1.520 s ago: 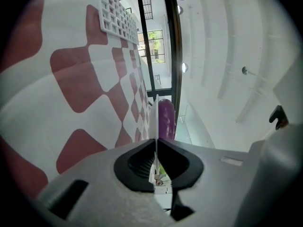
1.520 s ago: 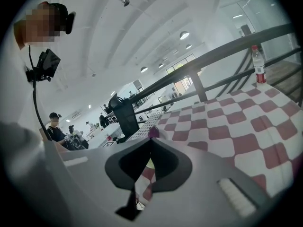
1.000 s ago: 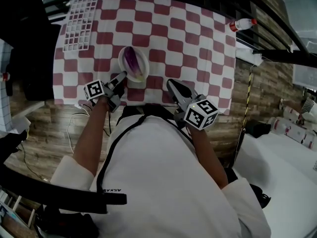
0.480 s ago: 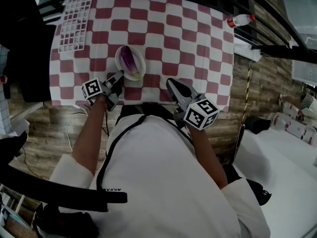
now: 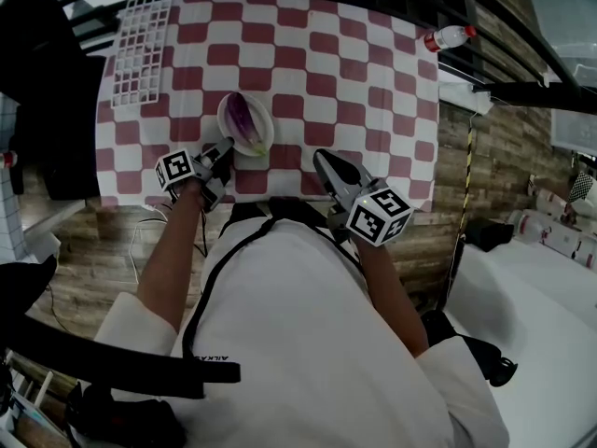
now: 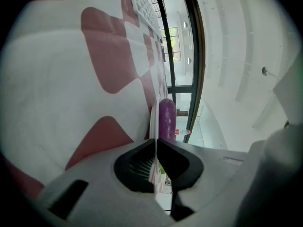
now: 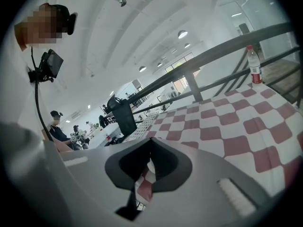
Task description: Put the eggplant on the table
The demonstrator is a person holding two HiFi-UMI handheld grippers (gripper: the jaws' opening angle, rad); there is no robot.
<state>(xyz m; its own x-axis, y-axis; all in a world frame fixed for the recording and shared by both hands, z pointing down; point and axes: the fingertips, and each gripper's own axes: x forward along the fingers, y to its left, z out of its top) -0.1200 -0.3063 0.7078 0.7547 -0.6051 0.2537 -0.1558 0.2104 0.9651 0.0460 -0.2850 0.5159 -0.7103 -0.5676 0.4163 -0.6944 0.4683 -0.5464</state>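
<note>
A purple eggplant [image 5: 243,114] lies on a white plate [image 5: 264,129] on the red-and-white checked tablecloth [image 5: 354,82], near the table's front edge. My left gripper [image 5: 229,145] is shut on the plate's near rim. In the left gripper view the thin white rim [image 6: 153,122] runs between the jaws of the left gripper [image 6: 155,143], and the eggplant [image 6: 166,119] shows just beyond it. To the right of the plate my right gripper [image 5: 320,155] hangs over the front edge of the cloth. It is shut, and the right gripper [image 7: 150,141] has nothing between its fingers.
A white wire grid rack [image 5: 140,49] lies at the table's back left. A plastic bottle [image 5: 450,37] with a red cap lies off the table's far right corner, and the bottle [image 7: 254,65] is near a black railing [image 7: 222,48]. Wooden floor surrounds the table.
The left gripper keeps its hold on the plate's rim and has sunk slightly toward the cloth. The right gripper has stayed in place.
</note>
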